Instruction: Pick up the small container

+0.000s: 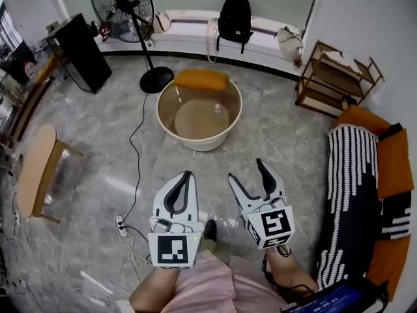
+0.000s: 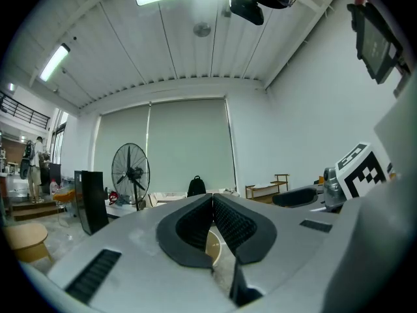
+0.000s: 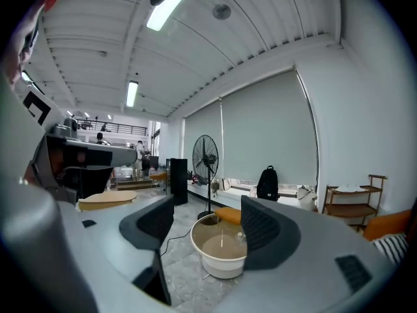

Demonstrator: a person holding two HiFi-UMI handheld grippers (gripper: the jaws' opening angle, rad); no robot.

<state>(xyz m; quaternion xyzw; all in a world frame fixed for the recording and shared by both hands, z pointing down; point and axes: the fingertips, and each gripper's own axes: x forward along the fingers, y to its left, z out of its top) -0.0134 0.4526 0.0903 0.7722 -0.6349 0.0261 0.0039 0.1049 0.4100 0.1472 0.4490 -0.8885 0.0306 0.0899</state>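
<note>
A small clear container (image 1: 218, 109) floats upright in the water of a round cream tub (image 1: 168, 119) on the stone floor ahead of me. The right gripper view shows the same container (image 3: 240, 237) near the tub's (image 3: 221, 266) right side. My left gripper (image 1: 188, 174) hangs short of the tub, shut, with nothing between its fingertips; in its own view the pads (image 2: 229, 222) meet and a sliver of the tub (image 2: 212, 246) shows below them. My right gripper (image 1: 247, 171) is beside it, open and empty, well apart from the tub.
An orange cushion (image 1: 202, 79) lies on the tub's far rim. A standing fan (image 1: 124, 5), a black cabinet (image 1: 78, 51), a backpack (image 1: 234, 15) and a wooden shelf (image 1: 335, 77) line the back. A low wooden table (image 1: 36, 168) is left, a striped sofa (image 1: 355, 194) right, a power strip (image 1: 120, 223) near my feet.
</note>
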